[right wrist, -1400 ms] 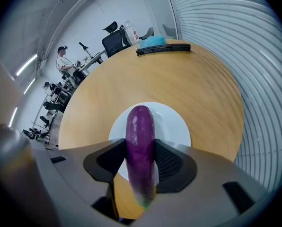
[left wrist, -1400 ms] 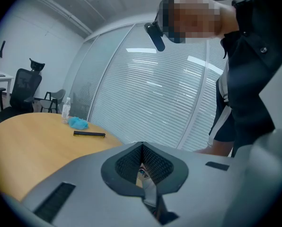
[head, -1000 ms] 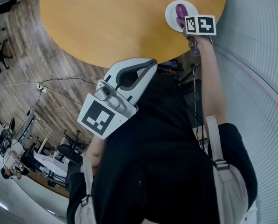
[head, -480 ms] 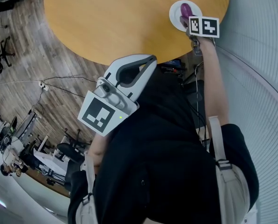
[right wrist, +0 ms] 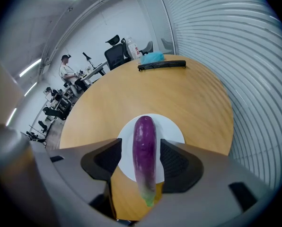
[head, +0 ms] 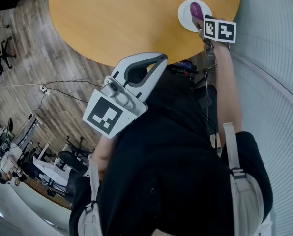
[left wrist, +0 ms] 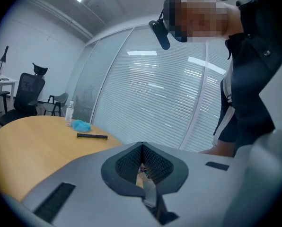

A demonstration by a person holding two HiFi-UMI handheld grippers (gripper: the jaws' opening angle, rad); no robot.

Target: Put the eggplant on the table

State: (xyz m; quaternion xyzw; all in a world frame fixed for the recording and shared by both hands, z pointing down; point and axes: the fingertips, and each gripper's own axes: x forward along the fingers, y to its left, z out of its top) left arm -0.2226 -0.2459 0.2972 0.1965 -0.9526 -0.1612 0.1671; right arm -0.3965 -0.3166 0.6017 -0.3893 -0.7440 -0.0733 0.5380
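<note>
A purple eggplant (right wrist: pixel 145 150) with a green stem end lies on a white plate (right wrist: pixel 171 129) near the edge of the round wooden table (right wrist: pixel 179 89). My right gripper (right wrist: pixel 141 148) straddles it. Its jaws are opening, and a sliver of plate shows between each pad and the eggplant. In the head view the eggplant (head: pixel 196 10) and plate (head: pixel 186 14) sit at the table's right rim, with the right gripper (head: pixel 201 22) just below them. My left gripper (head: pixel 159 60) is held near my chest, off the table (head: pixel 127 18). Its jaws (left wrist: pixel 142 148) are shut on nothing.
At the table's far side lie a black bar (right wrist: pixel 162 65), a blue cloth (right wrist: pixel 153 57) and a bottle (right wrist: pixel 131 48). A wall of blinds (head: pixel 274 82) runs along the right. Office chairs and a person (right wrist: pixel 65 70) stand beyond the table; cables cross the wooden floor (head: pixel 33 77).
The right gripper's marker cube has drifted slightly right and away from the plate, so more of the eggplant shows on it. The left gripper has stayed by my chest.
</note>
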